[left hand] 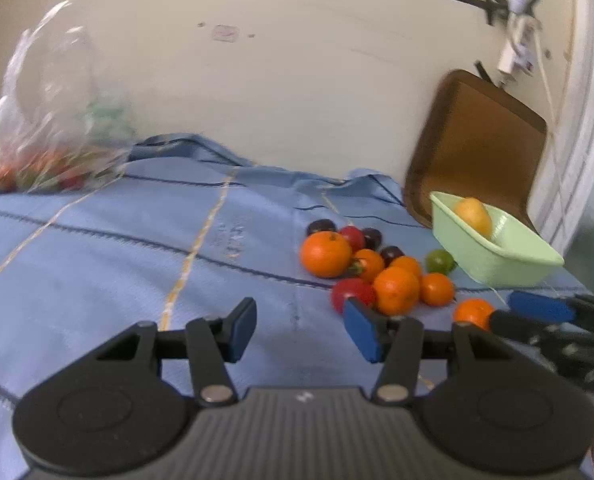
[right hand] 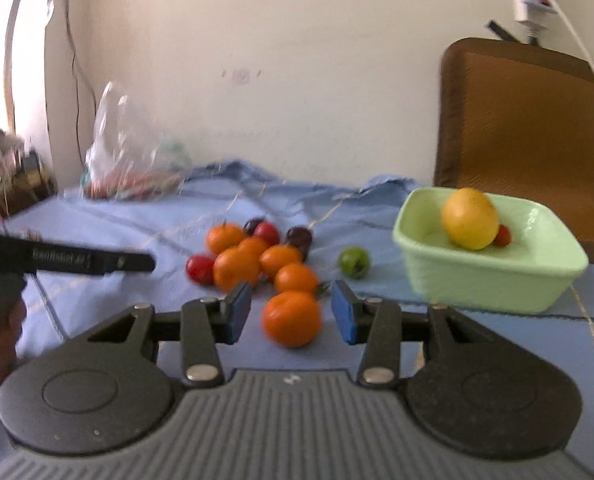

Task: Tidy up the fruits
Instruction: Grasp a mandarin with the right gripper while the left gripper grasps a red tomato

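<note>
A heap of oranges, red tomatoes and dark plums lies on the blue cloth, with a green fruit beside it. The pale green tub holds a yellow fruit and a small red one. My right gripper is open, and a lone orange sits between its blue pads with a gap on each side. My left gripper is open over bare cloth, left of the heap, with nothing between its fingers. The right gripper shows at the left view's right edge.
A clear plastic bag of produce stands at the far left by the wall. A brown tray leans on the wall behind the tub. Cables hang at the upper right. The blue cloth covers the table.
</note>
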Tool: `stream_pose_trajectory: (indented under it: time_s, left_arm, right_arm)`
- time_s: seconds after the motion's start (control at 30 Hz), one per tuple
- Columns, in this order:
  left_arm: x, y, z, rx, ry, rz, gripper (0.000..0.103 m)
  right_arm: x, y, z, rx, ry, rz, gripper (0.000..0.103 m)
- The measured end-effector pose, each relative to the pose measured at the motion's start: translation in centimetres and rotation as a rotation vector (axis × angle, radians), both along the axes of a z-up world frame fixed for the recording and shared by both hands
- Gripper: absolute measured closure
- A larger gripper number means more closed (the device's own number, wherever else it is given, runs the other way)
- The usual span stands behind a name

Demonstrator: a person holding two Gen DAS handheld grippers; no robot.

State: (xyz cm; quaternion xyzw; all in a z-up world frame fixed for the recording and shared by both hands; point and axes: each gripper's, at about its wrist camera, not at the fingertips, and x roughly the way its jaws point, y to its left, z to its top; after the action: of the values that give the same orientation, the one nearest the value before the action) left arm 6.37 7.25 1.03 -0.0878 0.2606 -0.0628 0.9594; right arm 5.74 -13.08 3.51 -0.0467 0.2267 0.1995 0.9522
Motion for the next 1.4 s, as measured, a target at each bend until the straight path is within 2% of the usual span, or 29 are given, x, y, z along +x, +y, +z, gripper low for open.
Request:
stream_pose_trajectory:
  time_s: [0.17, 0.3, 0.4, 0.43, 0.47, 0.53, 0.63, 0.7, 0.8, 0.9, 0.93, 1.03, 1.13, 1.33, 1.4]
  left_arm:
    - [2.3, -2.4, 0.2, 0.083, 0.009, -0.077, 0.049]
    - [4.2, -3.9, 0.1, 0.142, 0.013, -0.126, 0.049]
    - [4.2, -4.0, 0.0, 0.133, -0.003, -0.158, 0.061]
    - [4.0, -3.9, 0.0, 0.120, -0.004, -0.173, 0.071]
    - [3.8, -3.8, 0.0, 0.117, -0.005, -0.179, 0.075]
    - [3.2, -3.7, 0.0, 0.121, -0.005, -0.176, 0.076]
    - [1.3, -3.6, -0.1, 0.132, -0.010, -0.178, 0.076]
    - [-0.5, -3.5, -0.1, 0.121, -0.007, -0.187, 0.076]
    - [-3.4, -3.4, -0.5, 0.031, 0.031, -0.248, 0.077]
    - [-5.6, -4.4, 0.0, 0.086, -0.034, -0.252, 0.075]
    - [-5.8, -4.8, 0.1, 0.109, -0.053, -0.251, 0.070]
    - [-5.6, -5.7, 0.1, 0.148, -0.055, -0.235, 0.066]
    - [-5.2, -5.9, 0.1, 0.158, -0.047, -0.223, 0.056]
    - [-3.4, -6.5, -0.1, 0.183, -0.007, -0.193, 0.056]
    - [-2.8, -6.5, -0.3, 0.187, 0.003, -0.182, 0.061]
  right_arm:
    - [1.1, 1.7, -1.0, -0.106, 0.071, -0.032, 0.055]
    - [2.1, 2.3, -1.7, -0.122, 0.128, -0.049, 0.056]
    - [2.1, 2.4, -1.9, -0.112, 0.134, -0.049, 0.056]
    - [2.2, 2.3, -1.9, -0.109, 0.136, -0.049, 0.056]
    - [2.3, 2.3, -1.9, -0.104, 0.139, -0.047, 0.056]
    - [2.2, 2.2, -1.9, -0.100, 0.140, -0.049, 0.062]
    - [1.8, 2.2, -1.8, -0.107, 0.131, -0.059, 0.062]
    - [0.7, 2.2, -1.7, -0.115, 0.117, -0.066, 0.062]
    - [-1.8, 1.9, -1.8, -0.123, 0.108, -0.078, 0.063]
    - [-4.2, 1.1, -1.7, -0.065, 0.117, -0.047, 0.062]
    - [-4.7, 1.0, -1.7, -0.066, 0.111, -0.048, 0.062]
    - [-5.1, 1.3, -1.8, -0.092, 0.102, -0.052, 0.062]
    - [-5.0, 1.3, -1.8, -0.091, 0.103, -0.055, 0.062]
    - [-5.3, 1.1, -1.9, -0.075, 0.108, -0.053, 0.061]
    - [-5.4, 0.9, -1.9, -0.065, 0.110, -0.052, 0.061]
